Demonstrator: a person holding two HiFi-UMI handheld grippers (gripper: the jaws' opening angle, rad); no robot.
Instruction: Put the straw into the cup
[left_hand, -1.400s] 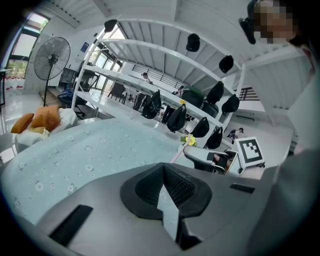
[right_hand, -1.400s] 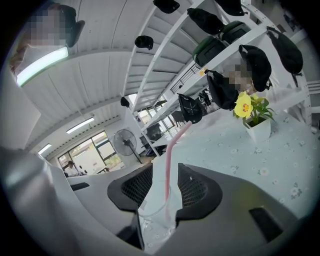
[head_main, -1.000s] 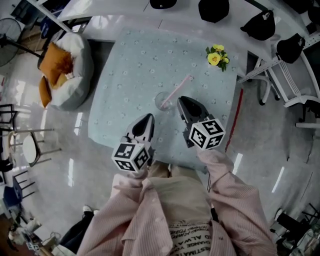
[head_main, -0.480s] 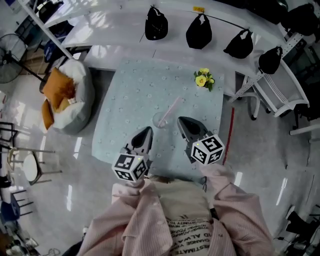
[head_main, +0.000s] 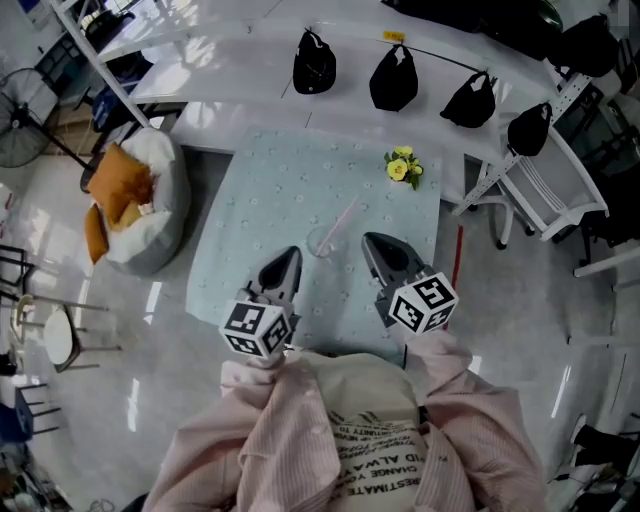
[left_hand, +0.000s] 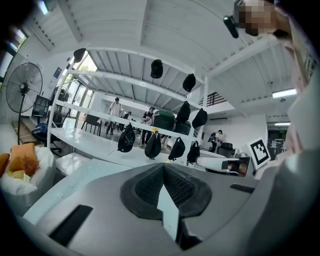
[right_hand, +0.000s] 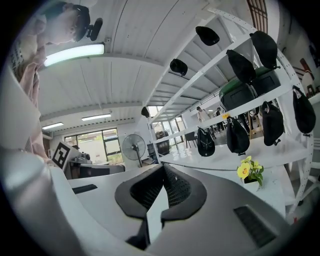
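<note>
One clear round cup (head_main: 322, 243) stood on the pale blue cloth-covered worktop (head_main: 270, 190), with one thin pale pink straw (head_main: 343, 216) inside it. One small bunch of yellow flowers (head_main: 402, 167) sat near the far right corner, and four black caps (head_main: 393, 78) hung above the white shelf (head_main: 240, 95) beyond. The straw leaned, its long axis slanting from the cup toward the flowers, free end pointing away from the person. Two grey claws, the left claw (head_main: 291, 254) and the right claw (head_main: 371, 241), flanked the cup on its near side without touching it, each pressed together on nothing.
</note>
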